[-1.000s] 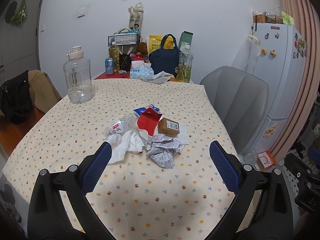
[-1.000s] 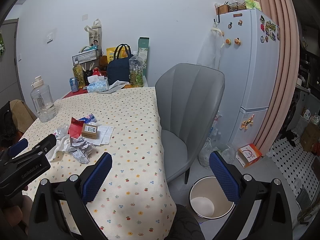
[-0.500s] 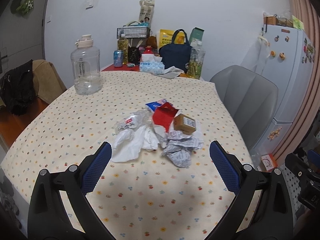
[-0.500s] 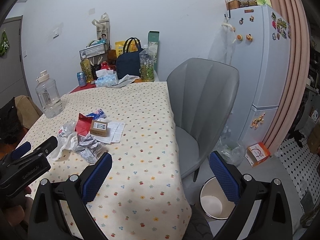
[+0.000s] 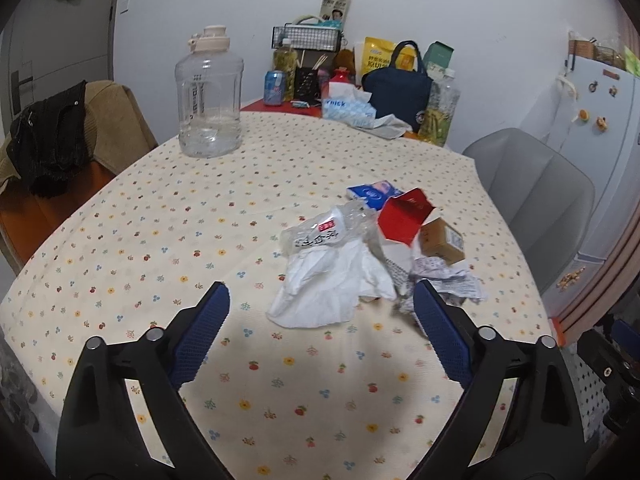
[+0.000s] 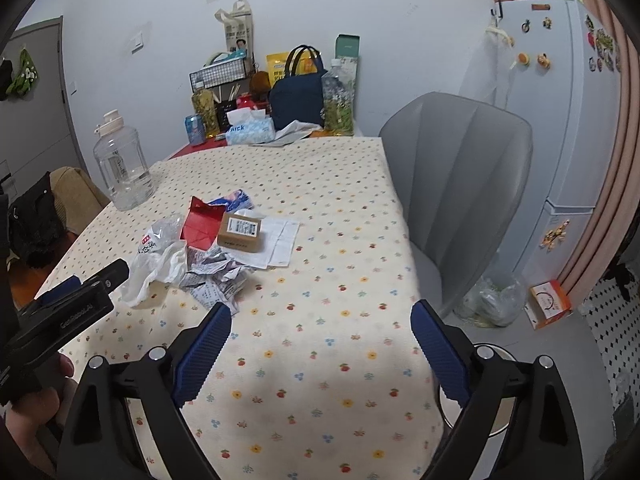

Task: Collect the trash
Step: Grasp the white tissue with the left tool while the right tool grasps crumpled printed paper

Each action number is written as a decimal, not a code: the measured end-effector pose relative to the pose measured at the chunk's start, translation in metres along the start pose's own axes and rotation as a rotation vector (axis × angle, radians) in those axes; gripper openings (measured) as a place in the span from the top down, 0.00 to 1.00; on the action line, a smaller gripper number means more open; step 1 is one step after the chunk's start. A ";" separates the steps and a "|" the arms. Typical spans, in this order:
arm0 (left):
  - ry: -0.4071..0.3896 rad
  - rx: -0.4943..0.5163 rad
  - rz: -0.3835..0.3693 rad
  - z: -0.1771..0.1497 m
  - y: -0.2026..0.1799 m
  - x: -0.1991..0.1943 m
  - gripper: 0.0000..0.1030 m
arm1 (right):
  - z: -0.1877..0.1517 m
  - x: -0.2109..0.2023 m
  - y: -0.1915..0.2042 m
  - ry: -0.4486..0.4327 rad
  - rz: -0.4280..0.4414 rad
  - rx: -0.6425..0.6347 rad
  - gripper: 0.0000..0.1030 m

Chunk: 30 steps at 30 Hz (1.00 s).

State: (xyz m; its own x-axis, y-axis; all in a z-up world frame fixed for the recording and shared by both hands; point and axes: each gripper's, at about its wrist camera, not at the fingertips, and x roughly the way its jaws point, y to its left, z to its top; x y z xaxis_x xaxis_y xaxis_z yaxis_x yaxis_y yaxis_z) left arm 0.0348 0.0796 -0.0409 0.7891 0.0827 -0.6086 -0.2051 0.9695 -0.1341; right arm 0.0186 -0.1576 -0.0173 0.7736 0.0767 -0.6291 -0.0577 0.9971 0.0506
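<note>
only the right wrist view shows the bin; both claws closing, empty

Home dining corner, floral-clothed table, magnet-covered fridge, grey chair, tissue box

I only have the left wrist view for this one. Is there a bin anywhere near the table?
Observer: Yes. A round bin stands on the floor beside the table, in front of the grey chair; only part of it shows.
Reviewer: Is anything lying under the small cardboard box?
Observer: A flat sheet of paper lies under the cardboard box and sticks out toward the chair side.
</note>
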 end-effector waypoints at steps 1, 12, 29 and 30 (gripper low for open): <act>0.005 -0.003 0.000 0.000 0.001 0.003 0.15 | 0.000 0.003 0.001 0.006 0.006 -0.001 0.14; 0.084 -0.031 0.013 0.003 0.011 0.047 0.37 | 0.009 0.030 0.018 0.050 0.073 -0.011 0.18; 0.152 -0.072 -0.004 0.000 0.020 0.071 0.96 | 0.026 0.072 0.071 0.088 0.140 -0.088 0.18; 0.152 -0.074 -0.005 0.001 0.020 0.072 0.96 | 0.027 0.074 0.072 0.091 0.142 -0.089 0.18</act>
State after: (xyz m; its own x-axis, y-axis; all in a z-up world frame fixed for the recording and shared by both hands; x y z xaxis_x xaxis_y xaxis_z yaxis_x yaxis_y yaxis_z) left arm 0.0874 0.1054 -0.0866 0.6945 0.0367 -0.7186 -0.2482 0.9496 -0.1914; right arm 0.0886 -0.0799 -0.0397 0.6936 0.2128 -0.6883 -0.2211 0.9721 0.0777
